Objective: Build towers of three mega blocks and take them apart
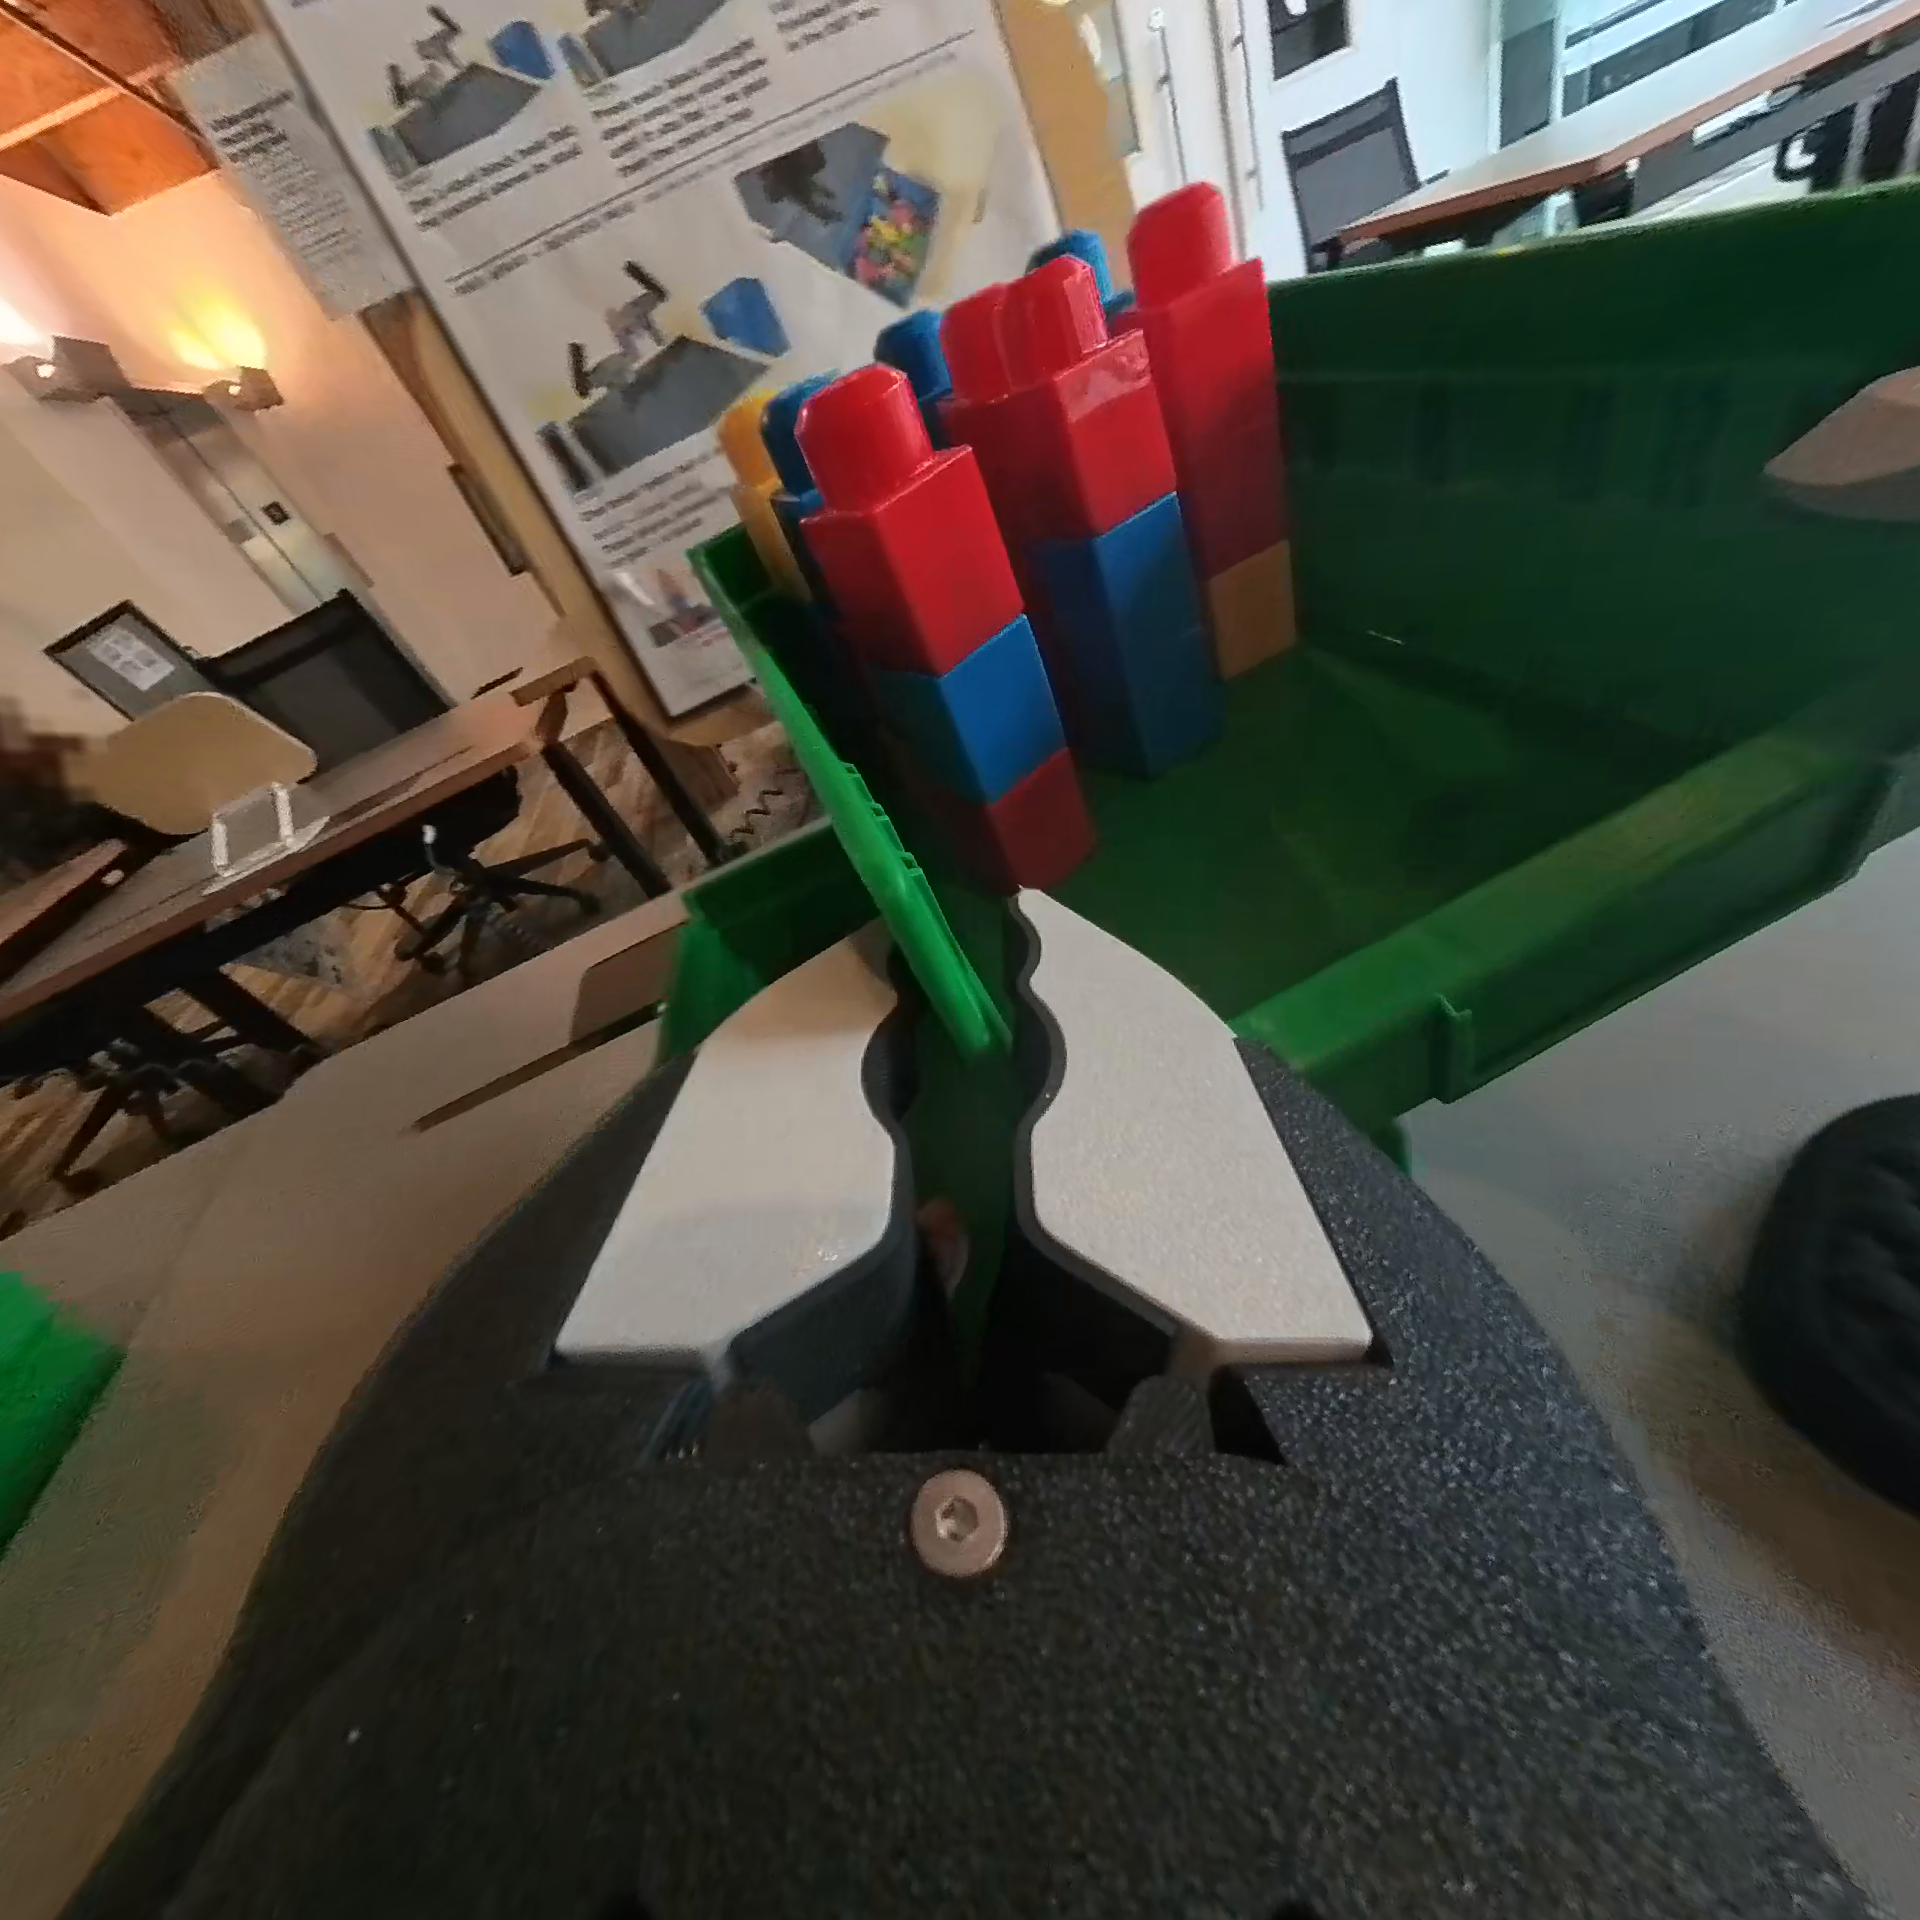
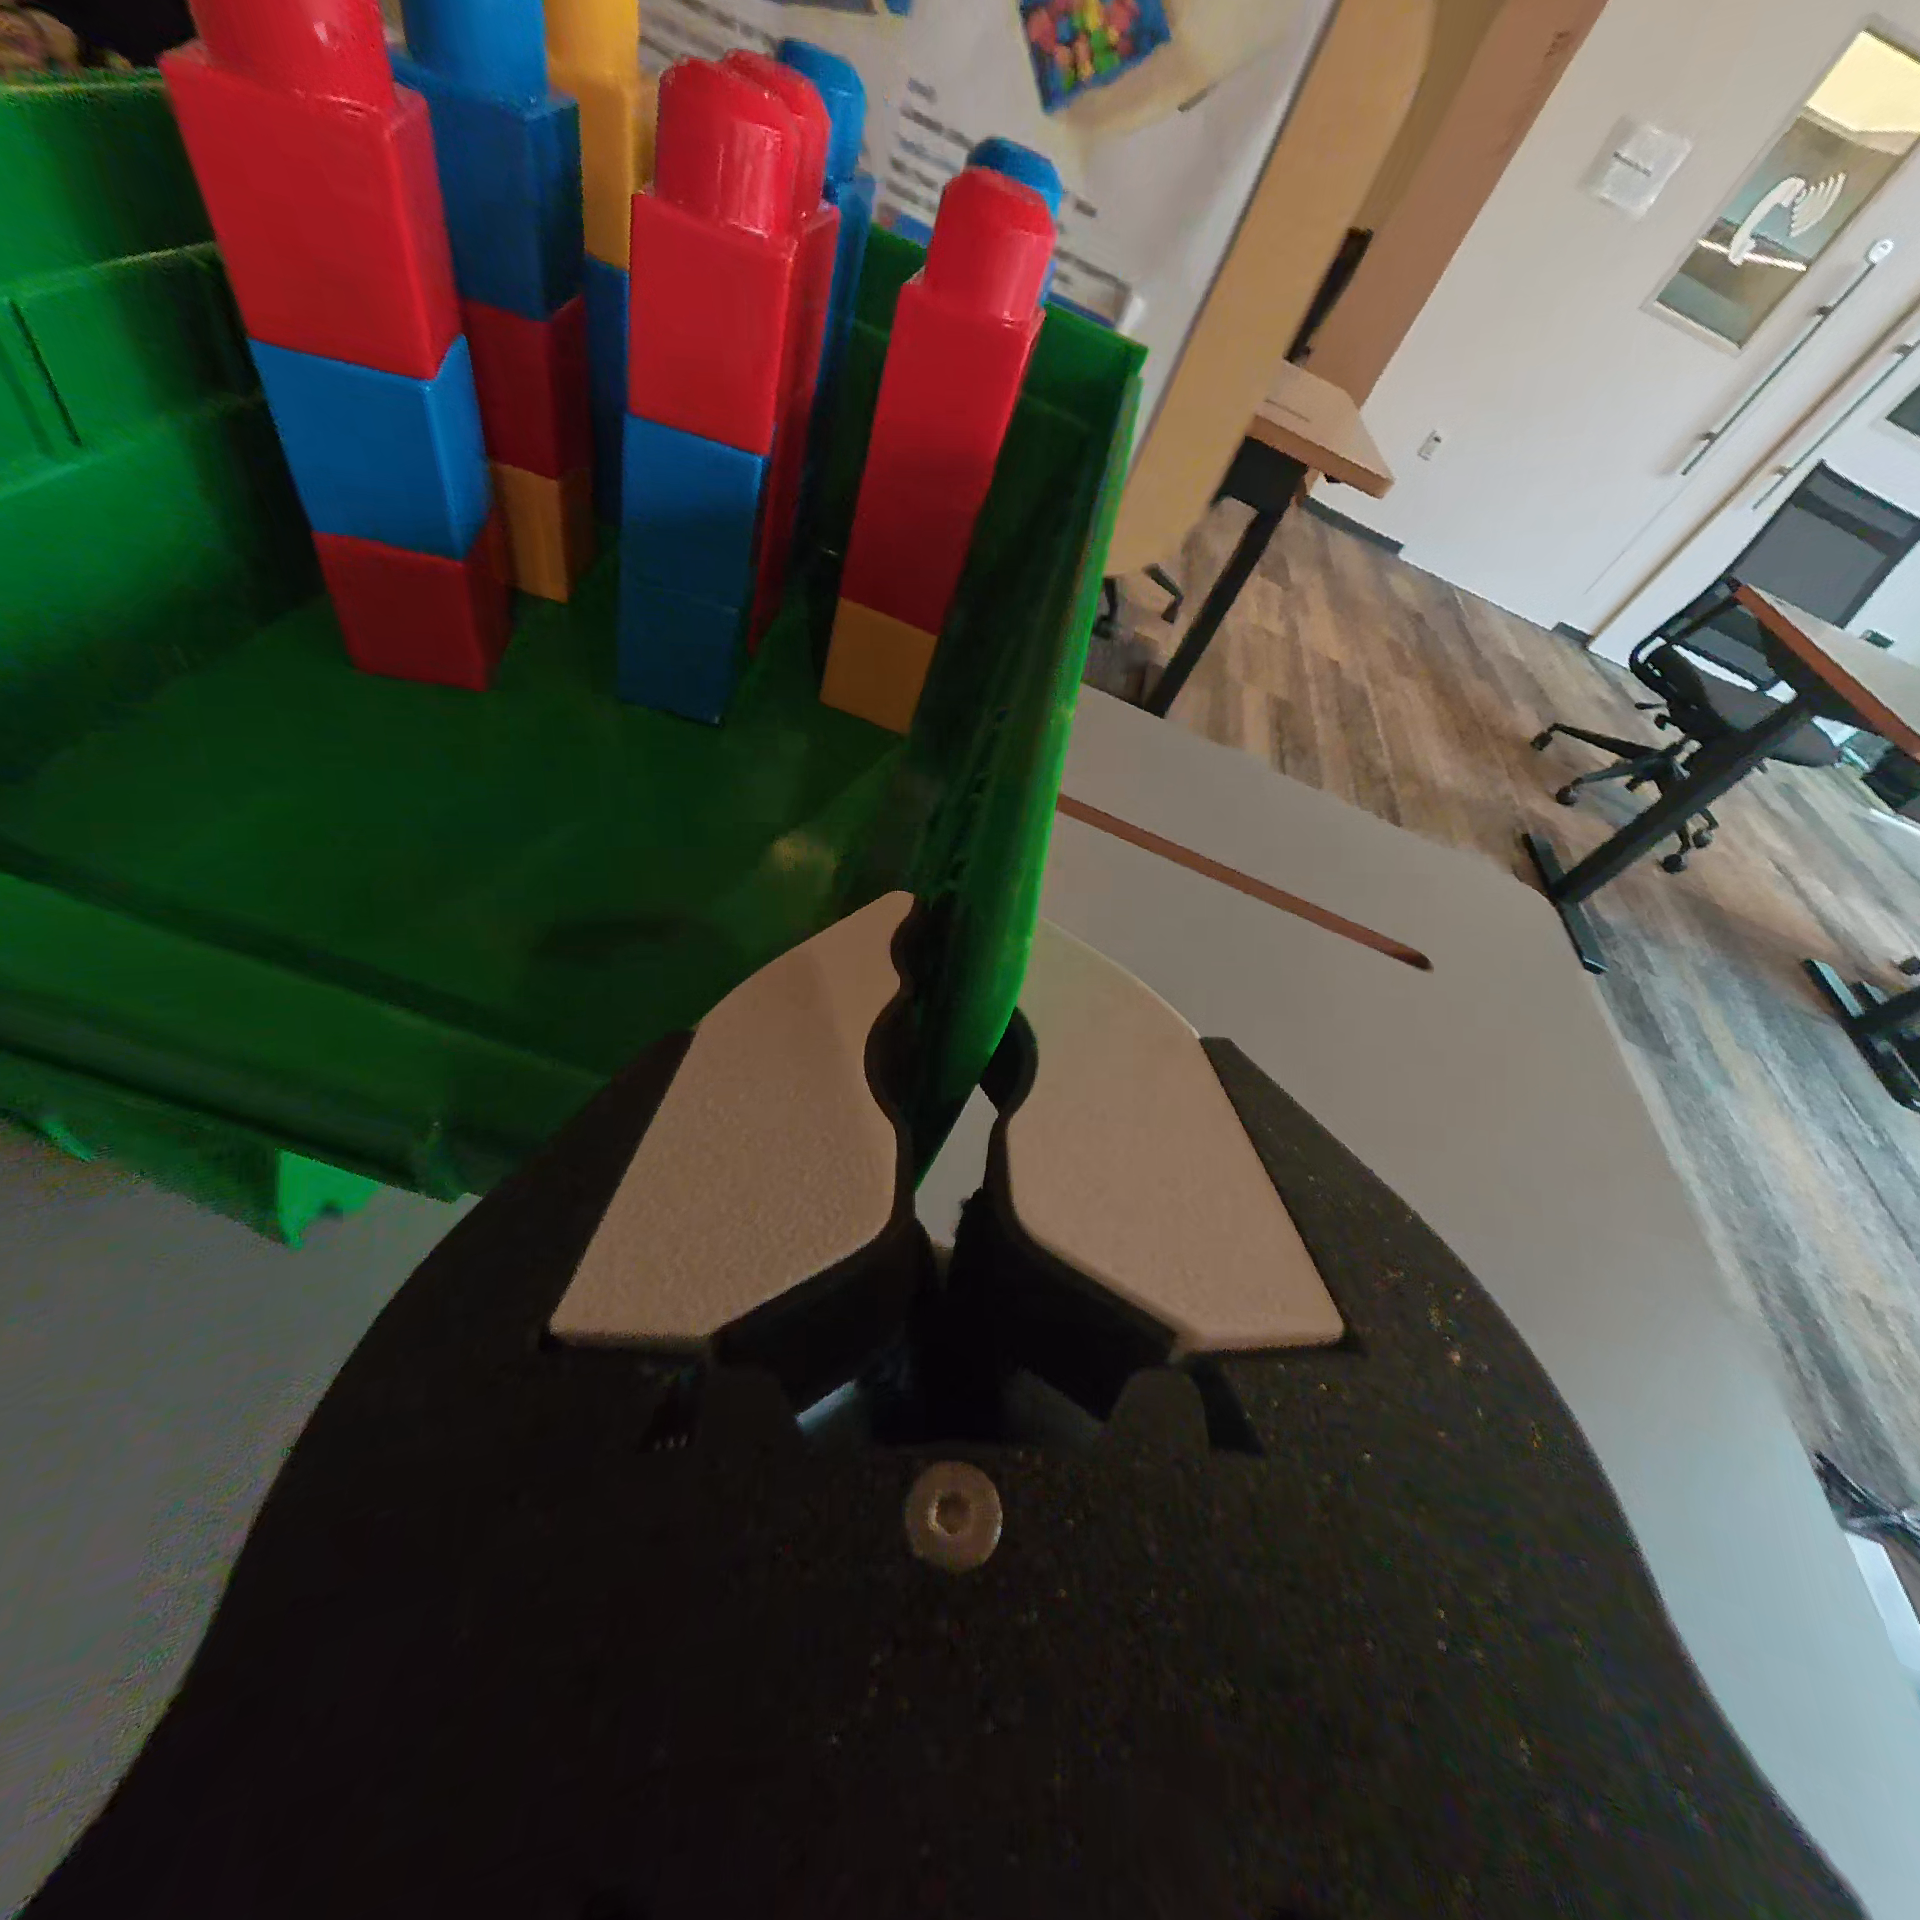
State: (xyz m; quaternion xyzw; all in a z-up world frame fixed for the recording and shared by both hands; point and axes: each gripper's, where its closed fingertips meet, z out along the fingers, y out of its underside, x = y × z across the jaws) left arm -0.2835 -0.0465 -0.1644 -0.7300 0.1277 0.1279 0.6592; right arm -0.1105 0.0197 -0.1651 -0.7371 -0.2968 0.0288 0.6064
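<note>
A green bin (image 1: 1455, 831) stands on the table and holds several upright towers of mega blocks. Nearest in the left wrist view is a red-blue-red tower (image 1: 935, 644), with a red-on-blue tower (image 1: 1101, 540) and a red-on-yellow tower (image 1: 1216, 436) behind it. My left gripper (image 1: 956, 956) is shut on the bin's left wall (image 1: 894, 831). My right gripper (image 2: 961, 935) is shut on the bin's right wall (image 2: 997, 727). The right wrist view shows the red-blue-red tower (image 2: 364, 416), the red-on-blue tower (image 2: 696, 468) and the red-on-yellow tower (image 2: 935, 468) against that wall.
The bin sits on a pale grey table (image 2: 1299, 1039) with a thin slot (image 2: 1247, 883). A black round object (image 1: 1839, 1299) lies at the right, a green item (image 1: 42, 1413) at the left edge. Desks and office chairs (image 2: 1704, 717) stand beyond. The tips of one gripper are about 20 cm away from the tips of the other.
</note>
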